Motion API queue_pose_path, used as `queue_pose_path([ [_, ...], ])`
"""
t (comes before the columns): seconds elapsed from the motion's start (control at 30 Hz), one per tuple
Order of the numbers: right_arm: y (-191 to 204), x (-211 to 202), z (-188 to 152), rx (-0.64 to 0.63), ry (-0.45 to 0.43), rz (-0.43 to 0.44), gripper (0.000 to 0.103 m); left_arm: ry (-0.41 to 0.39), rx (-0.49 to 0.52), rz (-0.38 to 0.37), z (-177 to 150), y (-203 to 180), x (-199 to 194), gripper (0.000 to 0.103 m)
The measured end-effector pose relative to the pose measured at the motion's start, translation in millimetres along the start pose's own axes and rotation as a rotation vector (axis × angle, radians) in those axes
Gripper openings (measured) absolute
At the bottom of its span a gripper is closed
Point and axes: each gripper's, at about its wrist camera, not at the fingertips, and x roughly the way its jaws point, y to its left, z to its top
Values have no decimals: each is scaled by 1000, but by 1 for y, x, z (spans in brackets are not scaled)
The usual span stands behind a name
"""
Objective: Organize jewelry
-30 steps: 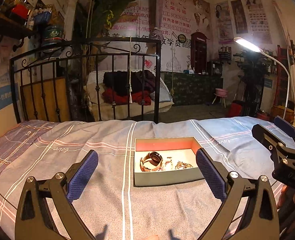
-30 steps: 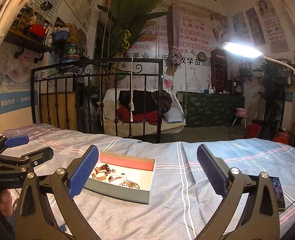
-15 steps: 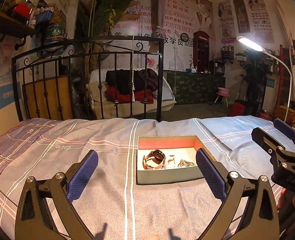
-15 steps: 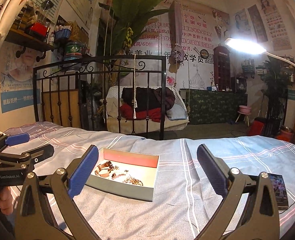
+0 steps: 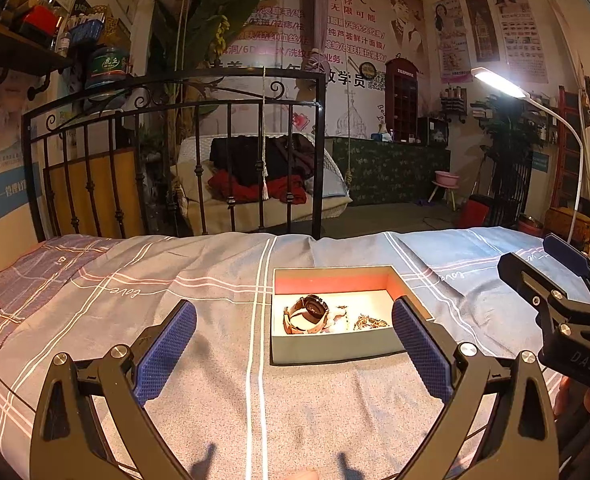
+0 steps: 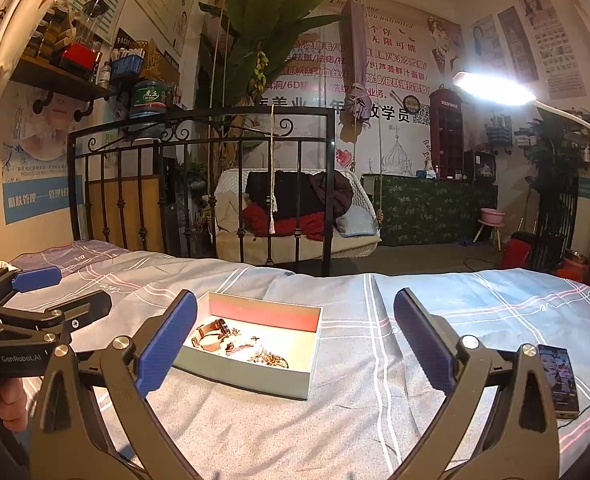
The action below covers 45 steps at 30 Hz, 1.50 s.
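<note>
So there's a shallow open box (image 5: 335, 346) sitting on the bed (image 5: 175, 288), grey-green outside, white floor and a red back wall inside; it's on the plaid sheet just right of the white double stripe in the left wrist view; inside, a wristwatch (image 5: 306, 314) with a brown strap and dark face lies toward the left, some small bits next to it that I can't really make out, and a tangle of gold-ish chain (image 5: 369, 322) toward the right; the left gripper (image 5: 293, 350) is spread wide with nothing in it, blue pads hanging over the sheet in front of the box, the right pad overlapping the box's right edge from this angle; the right gripper (image 6: 295, 342) is also wide open and empty, held above the bed with the box (image 6: 251, 350) sitting low between its fingers, closer to the left one; a phone (image 6: 557, 378) with its screen lit lies on the sheet off to the right; behind it all there's a black iron bed frame (image 5: 175, 152) and a bright white lamp (image 6: 495, 88) on a curved arm.
</note>
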Motion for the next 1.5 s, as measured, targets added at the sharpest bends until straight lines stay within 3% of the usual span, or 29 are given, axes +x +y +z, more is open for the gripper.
queue_pose_path([
  [1.5, -5, 8, -6, 1, 21, -3, 97, 14, 1, -8, -3, -6, 4, 96],
])
